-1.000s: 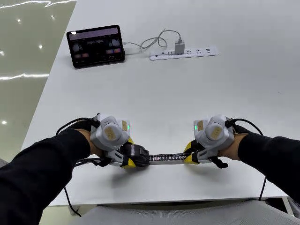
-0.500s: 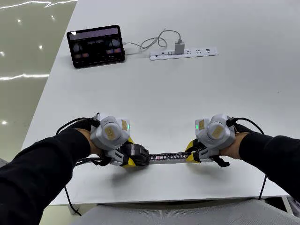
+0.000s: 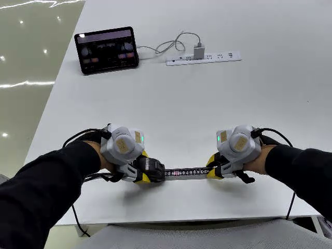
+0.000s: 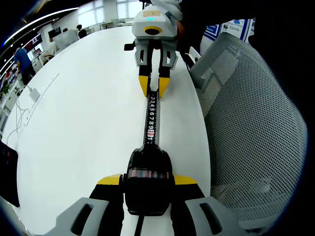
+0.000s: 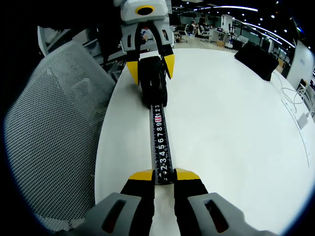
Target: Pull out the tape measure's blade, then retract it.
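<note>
Left claw (image 4: 147,180) clamps the black plastic tape-measure case (image 3: 150,168), anchoring it on the white surface (image 3: 181,114); right claw (image 5: 164,175) pinches the dark numbered blade (image 5: 160,132) at its tip, evidently for pulling.

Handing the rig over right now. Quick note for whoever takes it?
Left gripper: shut on the tape measure case, near the front edge of the table.
Right gripper: shut on the tip of the blade.
Done: blade partly out, straight between the two grippers.
Left: pull further if more length is wanted, then let it retract.
</note>
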`<move>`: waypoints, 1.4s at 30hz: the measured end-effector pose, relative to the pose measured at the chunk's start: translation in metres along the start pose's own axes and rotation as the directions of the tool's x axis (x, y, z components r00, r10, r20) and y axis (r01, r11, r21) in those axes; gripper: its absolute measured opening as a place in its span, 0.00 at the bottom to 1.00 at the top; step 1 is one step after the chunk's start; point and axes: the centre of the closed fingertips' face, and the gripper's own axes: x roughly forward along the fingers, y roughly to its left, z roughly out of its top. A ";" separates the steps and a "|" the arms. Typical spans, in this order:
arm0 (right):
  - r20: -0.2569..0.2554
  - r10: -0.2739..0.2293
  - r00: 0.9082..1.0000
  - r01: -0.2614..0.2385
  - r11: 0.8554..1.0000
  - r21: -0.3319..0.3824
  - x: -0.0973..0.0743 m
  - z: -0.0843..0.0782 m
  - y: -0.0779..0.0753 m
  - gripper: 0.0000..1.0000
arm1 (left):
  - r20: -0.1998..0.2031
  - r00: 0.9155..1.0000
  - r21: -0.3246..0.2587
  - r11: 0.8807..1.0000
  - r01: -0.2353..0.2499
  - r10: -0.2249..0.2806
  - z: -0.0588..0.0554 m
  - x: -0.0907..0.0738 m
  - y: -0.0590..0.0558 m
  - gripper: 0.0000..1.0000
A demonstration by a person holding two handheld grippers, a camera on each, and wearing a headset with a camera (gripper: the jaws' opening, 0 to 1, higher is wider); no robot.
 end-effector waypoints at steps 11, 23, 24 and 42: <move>-0.002 -0.004 1.000 0.004 1.000 -0.004 -0.003 -0.004 -0.001 0.09 | -0.001 1.000 -0.004 1.000 -0.007 0.007 0.000 0.000 0.000 0.32; -0.014 -0.009 1.000 0.009 1.000 -0.001 -0.009 -0.011 -0.003 0.09 | -0.002 1.000 -0.008 1.000 -0.007 0.007 0.000 0.000 0.000 0.32; -0.016 -0.009 1.000 0.009 1.000 -0.001 -0.010 -0.011 -0.003 0.09 | -0.002 1.000 -0.008 1.000 -0.007 0.007 0.000 0.000 0.000 0.32; -0.034 -0.015 0.999 0.015 1.000 0.010 -0.016 -0.020 -0.004 0.09 | -0.003 1.000 -0.005 1.000 -0.010 0.010 0.000 0.000 0.000 0.32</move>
